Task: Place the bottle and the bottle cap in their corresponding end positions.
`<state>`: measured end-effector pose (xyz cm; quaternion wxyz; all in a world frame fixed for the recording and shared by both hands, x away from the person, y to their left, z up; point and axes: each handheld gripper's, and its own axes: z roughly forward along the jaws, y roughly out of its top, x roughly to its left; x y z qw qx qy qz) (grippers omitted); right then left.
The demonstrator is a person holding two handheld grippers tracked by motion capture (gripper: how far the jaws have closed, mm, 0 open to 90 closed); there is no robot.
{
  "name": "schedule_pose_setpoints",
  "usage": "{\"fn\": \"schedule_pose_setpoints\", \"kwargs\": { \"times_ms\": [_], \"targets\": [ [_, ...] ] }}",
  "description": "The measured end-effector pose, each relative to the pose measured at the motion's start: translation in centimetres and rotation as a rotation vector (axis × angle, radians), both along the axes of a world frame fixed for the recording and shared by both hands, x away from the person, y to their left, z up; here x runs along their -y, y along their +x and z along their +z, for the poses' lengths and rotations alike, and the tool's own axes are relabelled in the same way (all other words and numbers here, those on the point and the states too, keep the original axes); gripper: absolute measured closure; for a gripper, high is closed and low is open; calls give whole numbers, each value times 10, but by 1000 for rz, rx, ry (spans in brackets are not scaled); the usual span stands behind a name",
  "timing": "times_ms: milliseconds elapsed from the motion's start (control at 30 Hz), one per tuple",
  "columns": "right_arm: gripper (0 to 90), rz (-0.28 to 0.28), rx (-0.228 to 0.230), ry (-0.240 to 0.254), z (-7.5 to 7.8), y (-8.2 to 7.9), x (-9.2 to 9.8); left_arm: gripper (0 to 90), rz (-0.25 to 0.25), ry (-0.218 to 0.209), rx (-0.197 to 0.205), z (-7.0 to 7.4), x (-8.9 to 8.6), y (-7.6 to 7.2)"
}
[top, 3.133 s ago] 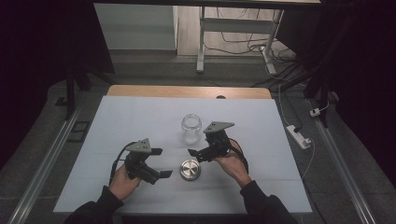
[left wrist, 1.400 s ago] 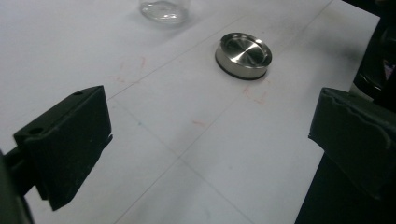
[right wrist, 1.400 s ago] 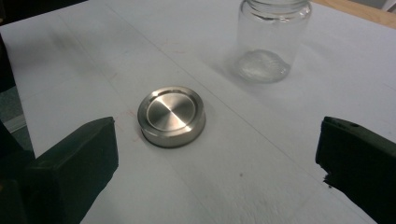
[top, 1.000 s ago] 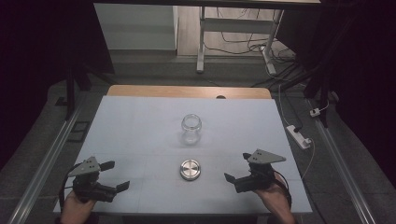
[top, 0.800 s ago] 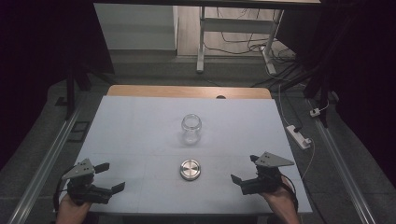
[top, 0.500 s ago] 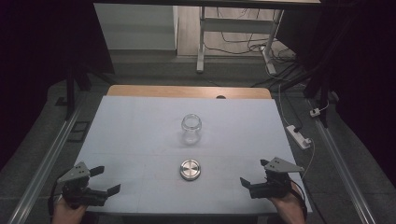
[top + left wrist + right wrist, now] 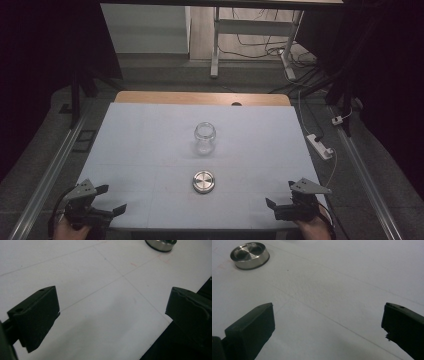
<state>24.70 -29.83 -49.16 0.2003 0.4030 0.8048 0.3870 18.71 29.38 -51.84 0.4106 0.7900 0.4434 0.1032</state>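
Apparently done: lid off and lying flat on tabletop, midway between left tongs and right tongs, well apart from both. Open jar upright just beyond lid, farther from both tongs. Both tongs spread wide, gripping nothing, parked at near corners. Nothing left, judging by layout.
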Motion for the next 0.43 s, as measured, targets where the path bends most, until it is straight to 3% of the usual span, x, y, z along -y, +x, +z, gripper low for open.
{"fn": "schedule_pose_setpoints", "kwargs": {
  "times_ms": [200, 433],
  "targets": [
    [0, -11, -37, -5, -5, -4, 4, 0, 13, 41, -21, -4, 0, -3],
    [0, -17, -59, -8, -6, -3, 4, 0, 24, 24, -43, -5, -3, -1]
  ]
}}
